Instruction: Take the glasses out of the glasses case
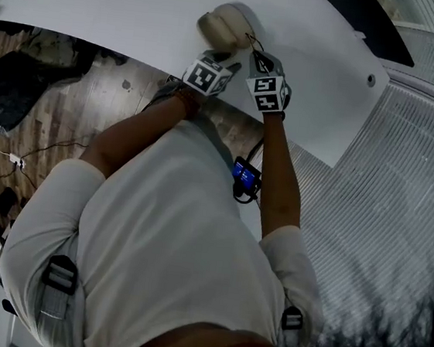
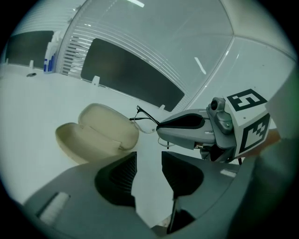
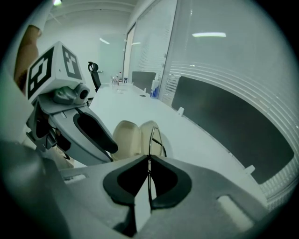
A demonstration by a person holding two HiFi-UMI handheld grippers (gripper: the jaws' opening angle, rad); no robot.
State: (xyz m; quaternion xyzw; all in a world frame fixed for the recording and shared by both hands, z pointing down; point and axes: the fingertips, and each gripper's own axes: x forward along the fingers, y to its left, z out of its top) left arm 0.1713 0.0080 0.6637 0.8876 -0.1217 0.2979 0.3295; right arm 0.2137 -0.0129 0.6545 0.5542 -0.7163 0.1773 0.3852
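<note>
The right gripper (image 3: 148, 161) is closed on the thin wire rim of the glasses (image 2: 145, 124) and holds them out of the open case (image 2: 100, 133), just beside it. The left gripper (image 2: 149, 163) stands open and empty. The glasses look light, fragile and easy to bend, so I would grip the frame, never the lens.

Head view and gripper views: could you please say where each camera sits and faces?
Head view: on the head, steeply down at the table; torso, arms, left gripper, right gripper show.
Left gripper view: on that gripper, facing the open case; its open jaws show.
Right gripper view: on that gripper, facing the case; jaws shut on the glasses.
All share the case.
</note>
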